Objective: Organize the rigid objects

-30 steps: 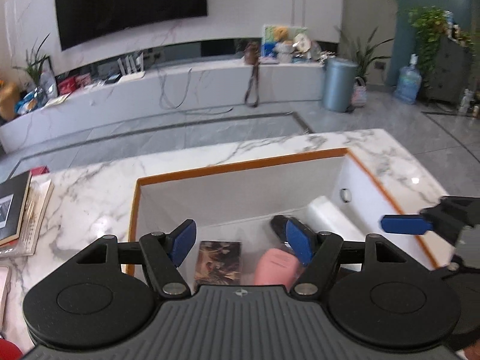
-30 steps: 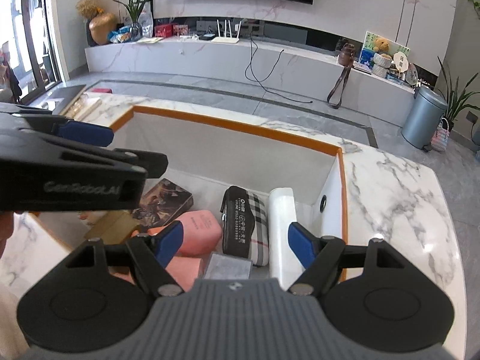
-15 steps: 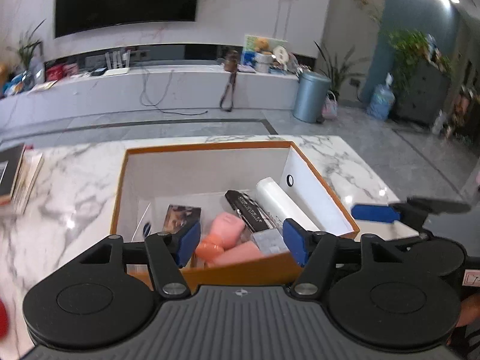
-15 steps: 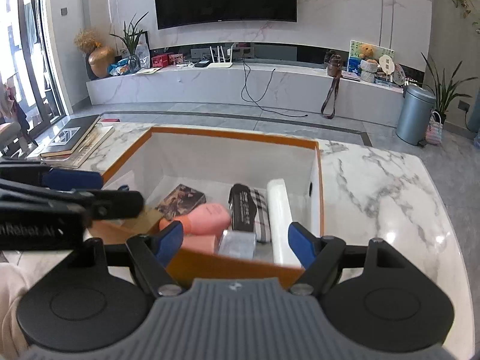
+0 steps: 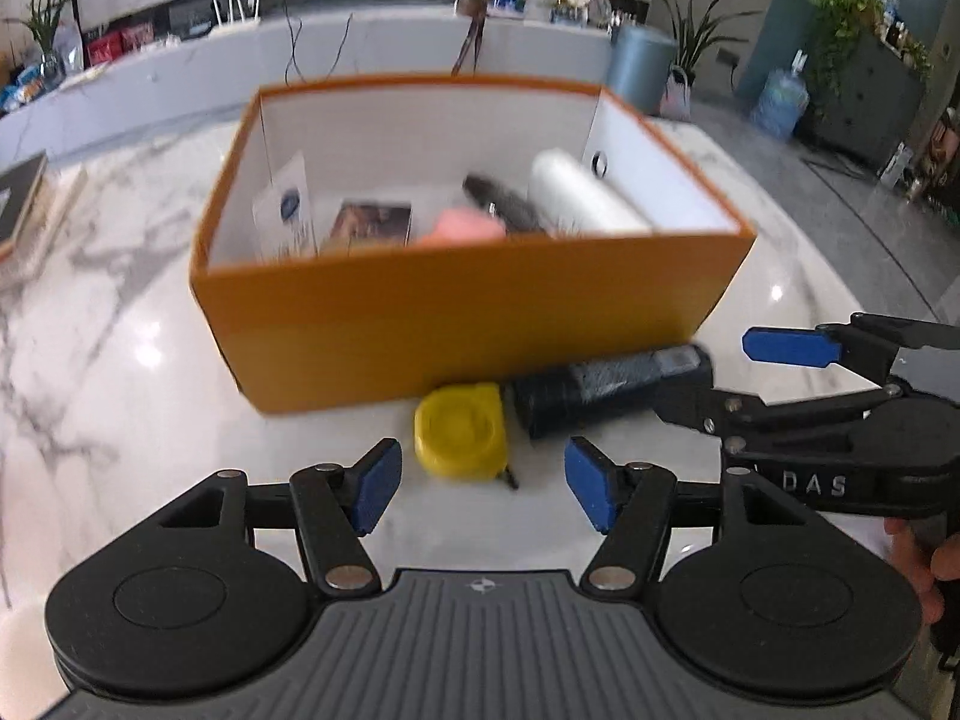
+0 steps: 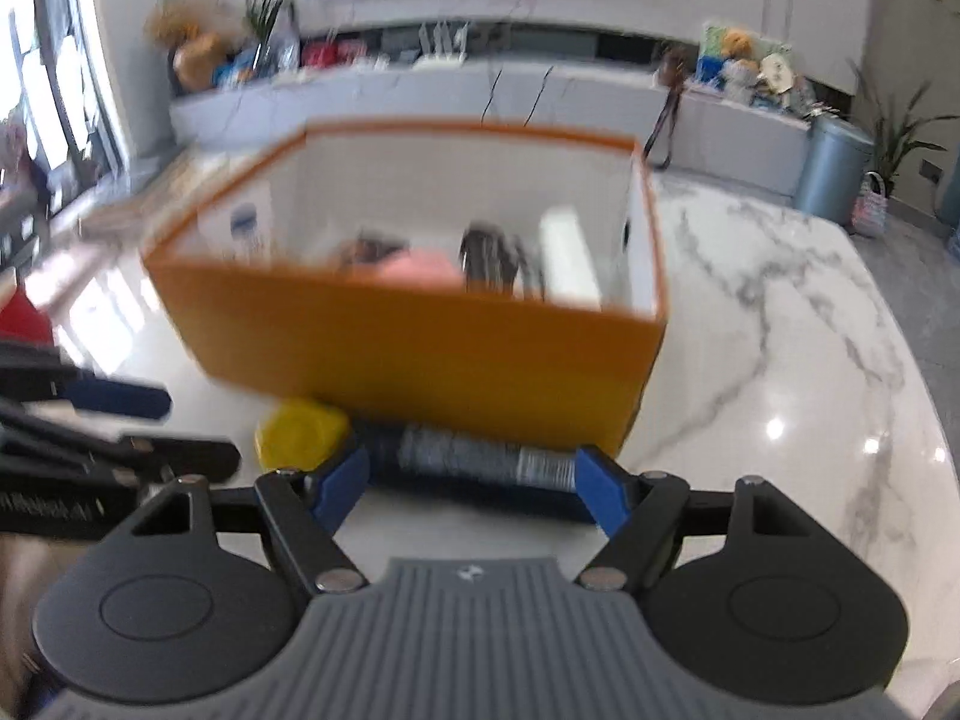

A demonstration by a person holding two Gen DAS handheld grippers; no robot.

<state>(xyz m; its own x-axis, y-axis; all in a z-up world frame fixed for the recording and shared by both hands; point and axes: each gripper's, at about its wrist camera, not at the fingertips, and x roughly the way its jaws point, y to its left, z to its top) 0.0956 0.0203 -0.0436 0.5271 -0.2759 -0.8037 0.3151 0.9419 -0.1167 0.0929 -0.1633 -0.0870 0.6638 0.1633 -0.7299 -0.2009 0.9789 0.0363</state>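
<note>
An orange box [image 5: 468,324] stands on the marble table and holds a pink case [image 5: 462,227], a dark pouch [image 5: 504,204], a white roll [image 5: 585,195], a picture card [image 5: 372,222] and a leaflet [image 5: 288,210]. A yellow tape measure [image 5: 459,432] and a dark cylinder [image 5: 606,387] lie in front of it. My left gripper [image 5: 477,483] is open, just short of the tape measure. My right gripper [image 6: 468,480] is open, its fingertips at the two ends of the dark cylinder [image 6: 468,453]. The tape measure also shows in the right wrist view [image 6: 300,432].
The box shows in the right wrist view too [image 6: 420,348]. Books [image 5: 18,204] lie at the table's far left. The right gripper [image 5: 852,378] reaches in from the right in the left wrist view. A low white cabinet and a grey bin [image 5: 639,63] stand beyond the table.
Both grippers have pulled back out of the box and dropped low in front of it. The tape measure and dark cylinder have come into view. Both stay open.
</note>
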